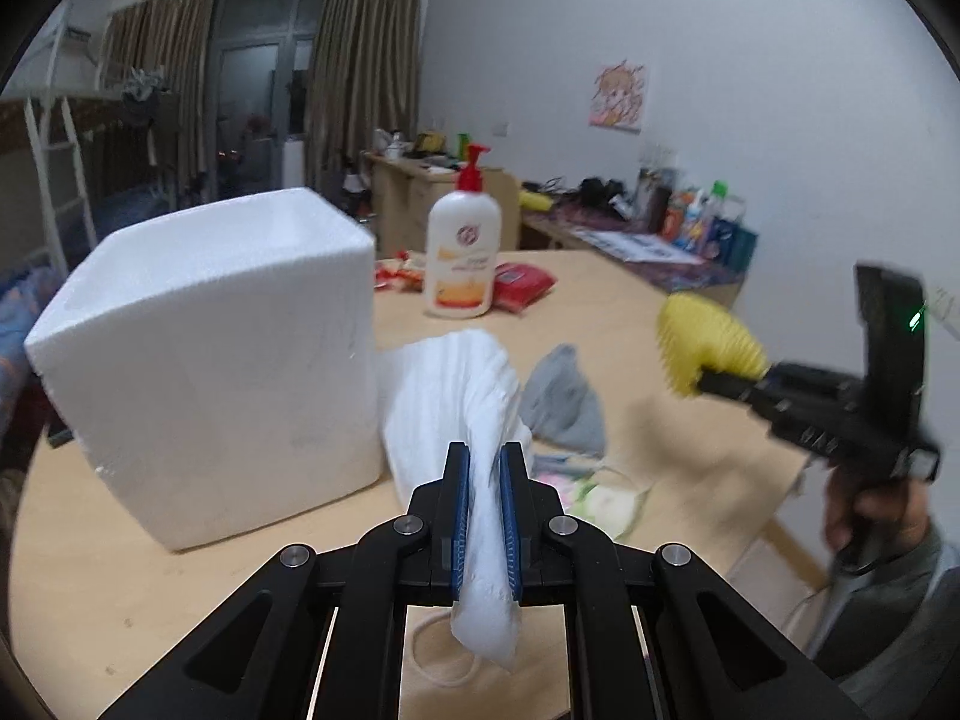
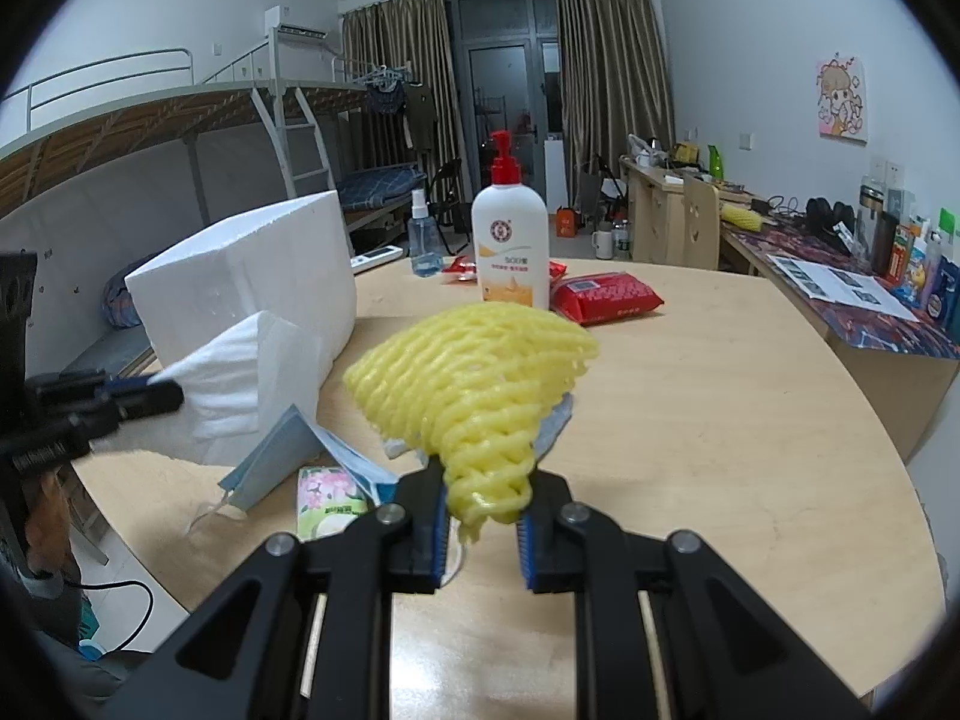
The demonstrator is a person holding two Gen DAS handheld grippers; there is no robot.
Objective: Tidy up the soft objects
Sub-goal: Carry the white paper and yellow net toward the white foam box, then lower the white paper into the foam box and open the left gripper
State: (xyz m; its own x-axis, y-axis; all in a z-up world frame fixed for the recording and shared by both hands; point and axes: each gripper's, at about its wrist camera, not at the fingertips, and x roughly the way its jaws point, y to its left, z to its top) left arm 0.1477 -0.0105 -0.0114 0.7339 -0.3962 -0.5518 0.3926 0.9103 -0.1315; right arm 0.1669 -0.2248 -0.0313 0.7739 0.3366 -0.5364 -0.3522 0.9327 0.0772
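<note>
Left gripper (image 1: 485, 468): fingers (image 1: 457, 504) clamped on a white foam sheet (image 1: 462, 396), pads pressing both faces. Sheet is held off the table (image 1: 690, 312); the free end fans out ahead of the fingers, the short end droops behind them.

Right gripper (image 2: 480, 501): fingers (image 2: 433, 516) pinched on the narrow end of a yellow foam net (image 2: 474, 372). Net flares out wide ahead of them, clear of the table. Left wrist view shows the same net (image 1: 708, 348) in the air over the right edge of the table, with a hand (image 1: 864, 510) on the gripper handle.

On the table just past the grippers, near edge: a blue face mask (image 2: 282, 456), partly unfolded, and a floral tissue pack (image 2: 330, 498) touching it. Grey cloth (image 1: 564, 402) lies behind the white sheet, mid-table.

White foam box (image 1: 210, 372) stands at the left side of the table, the held white sheet just beside its right face.

Further back, centre of the table: pump bottle (image 2: 510, 240), white body with red pump, upright. Red wipes pack (image 2: 606, 297) is flat just right of it, a small spray bottle (image 2: 425, 240) to its left, a remote (image 2: 375, 258) near the far left edge.
</note>
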